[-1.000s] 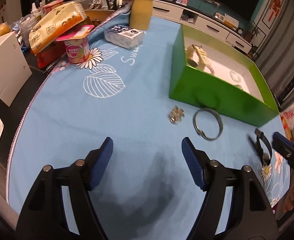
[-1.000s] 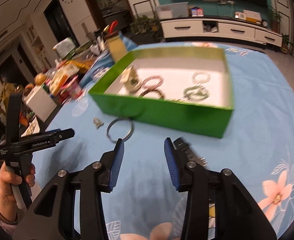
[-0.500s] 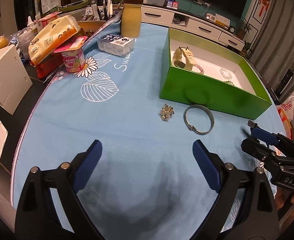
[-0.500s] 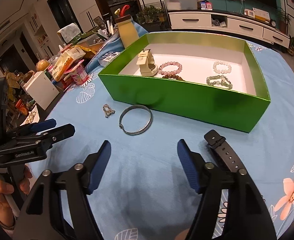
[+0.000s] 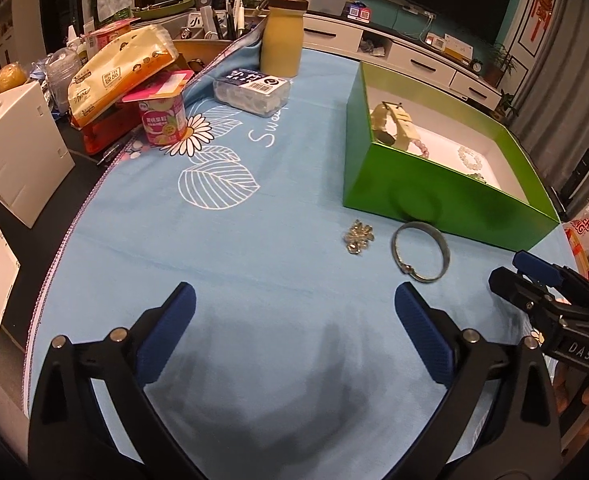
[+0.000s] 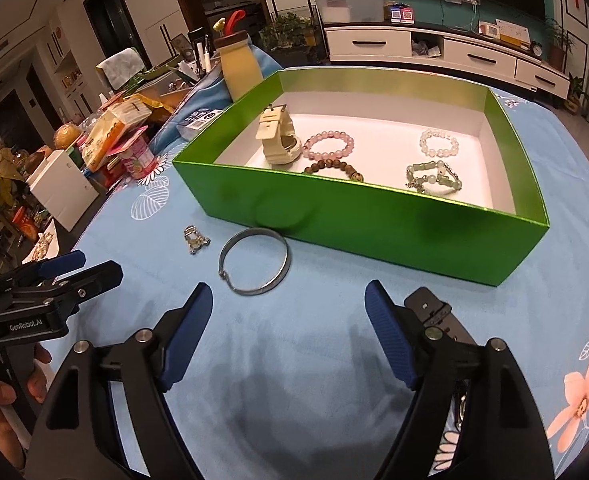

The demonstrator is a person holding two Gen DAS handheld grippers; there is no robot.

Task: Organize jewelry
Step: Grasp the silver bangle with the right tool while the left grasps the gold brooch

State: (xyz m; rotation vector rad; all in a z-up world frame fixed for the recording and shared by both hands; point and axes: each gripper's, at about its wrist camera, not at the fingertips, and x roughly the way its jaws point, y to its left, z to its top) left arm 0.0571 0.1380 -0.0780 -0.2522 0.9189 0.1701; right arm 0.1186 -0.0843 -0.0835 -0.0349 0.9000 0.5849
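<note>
A green box (image 6: 374,220) (image 5: 434,188) holds a cream watch (image 6: 278,136), a pink bead bracelet (image 6: 328,146), a white one (image 6: 440,142), a brown one (image 6: 334,169) and a green one (image 6: 434,180). On the blue cloth in front lie a silver bangle (image 6: 254,266) (image 5: 420,250), a small silver brooch (image 6: 194,238) (image 5: 358,236) and a black watch (image 6: 434,312), partly hidden behind my right finger. My left gripper (image 5: 294,328) and right gripper (image 6: 288,328) are open and empty, short of the bangle.
A yellow bottle (image 5: 282,46), a white pill box (image 5: 252,90), a pink yoghurt cup (image 5: 162,118), snack packs (image 5: 118,76) and a white carton (image 5: 18,152) crowd the table's far left. The cloth edge (image 5: 66,240) runs down the left.
Both grippers have opened wide from a narrower gap. Both have drawn back slightly; the jewelry has not moved.
</note>
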